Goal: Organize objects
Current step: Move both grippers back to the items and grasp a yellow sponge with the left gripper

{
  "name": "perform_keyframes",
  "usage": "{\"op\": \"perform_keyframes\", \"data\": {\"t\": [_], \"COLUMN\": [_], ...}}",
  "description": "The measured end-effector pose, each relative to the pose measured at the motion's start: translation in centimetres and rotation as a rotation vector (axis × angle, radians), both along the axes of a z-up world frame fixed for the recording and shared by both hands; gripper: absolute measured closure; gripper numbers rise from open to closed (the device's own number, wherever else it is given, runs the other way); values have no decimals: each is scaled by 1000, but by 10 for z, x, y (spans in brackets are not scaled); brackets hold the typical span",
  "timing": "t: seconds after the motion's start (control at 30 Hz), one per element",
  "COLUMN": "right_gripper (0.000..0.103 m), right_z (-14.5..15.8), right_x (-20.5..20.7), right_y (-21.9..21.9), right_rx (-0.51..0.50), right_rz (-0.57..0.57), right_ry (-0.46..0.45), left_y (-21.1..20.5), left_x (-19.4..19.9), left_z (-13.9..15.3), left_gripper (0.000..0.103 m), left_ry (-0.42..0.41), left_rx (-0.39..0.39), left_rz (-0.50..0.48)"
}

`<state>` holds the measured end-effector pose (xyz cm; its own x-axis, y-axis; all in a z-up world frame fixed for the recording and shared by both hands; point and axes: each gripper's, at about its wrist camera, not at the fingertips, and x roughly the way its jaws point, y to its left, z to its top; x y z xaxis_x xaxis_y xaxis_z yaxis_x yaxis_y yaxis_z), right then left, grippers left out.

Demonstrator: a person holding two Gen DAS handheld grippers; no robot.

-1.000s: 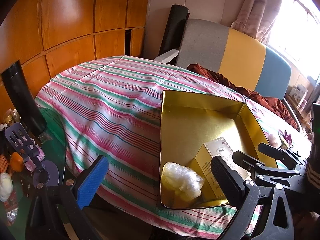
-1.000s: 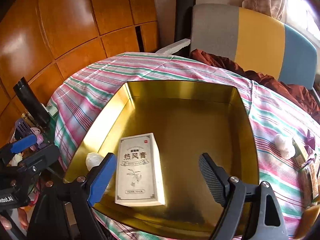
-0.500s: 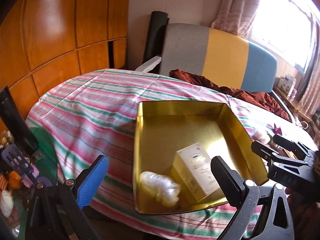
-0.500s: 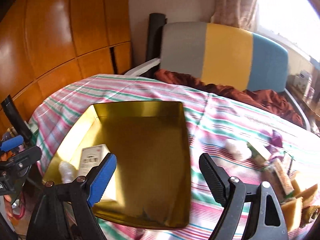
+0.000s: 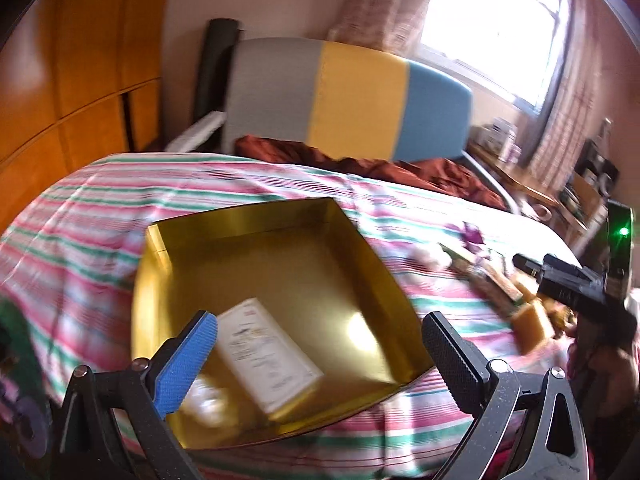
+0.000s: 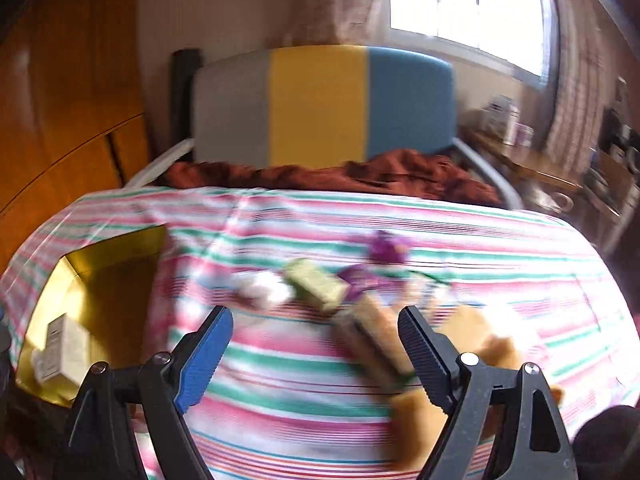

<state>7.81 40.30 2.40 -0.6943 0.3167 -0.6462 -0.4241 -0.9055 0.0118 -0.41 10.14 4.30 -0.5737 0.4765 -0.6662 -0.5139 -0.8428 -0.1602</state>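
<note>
The pale printed carton [image 5: 269, 354] lies in the gold tray [image 5: 362, 264] just ahead of the left claw [image 5: 320, 350], its print too blurred to read. The right claw [image 6: 316, 344] tilts down over striped cloth [image 6: 460, 224] towards small boxes [image 6: 318, 284] (only this view shows them clearly). Both claws gape, empty.

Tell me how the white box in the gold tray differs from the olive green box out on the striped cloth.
The white box lies inside the gold tray; the olive green box lies loose on the striped cloth. The white box is pale with dark print; any print on the olive green box is lost to blur. The white box has one wrapped item beside it; the olive green box sits among clutter. Both are small rectangular cartons lying flat.
</note>
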Motion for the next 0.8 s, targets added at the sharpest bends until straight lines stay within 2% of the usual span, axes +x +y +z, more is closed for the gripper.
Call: {"op": "perform_keyframes", "data": {"t": [0.27,0.37,0.5,0.6,0.7,0.8], "right_gripper": [16,14,12,12,12,12], "right_z": [5,-1,-16,-19,-21,-25], "right_x": [75,101,122,138,149,149], "right_y": [119,144,165,175,180,183], "right_rx": [-77,-205,-346,-407,-459,-496], "right_rz": [-373,-461,-534,-574,-599,-595], "right_ry": [66,145,230,297,346,357], "left_y": [93,131,180,212,246,279], "left_x": [13,23,42,54,62,71], "left_z": [5,0,-12,-22,-35,-48], "left_gripper": [0,0,0,0,0,0], "left_ry": [-6,5,8,-7,-85,-141], "left_rx": [-54,-68,-84,-96,-83,-96], "left_rz": [-248,-351,-506,-597,-669,-710]}}
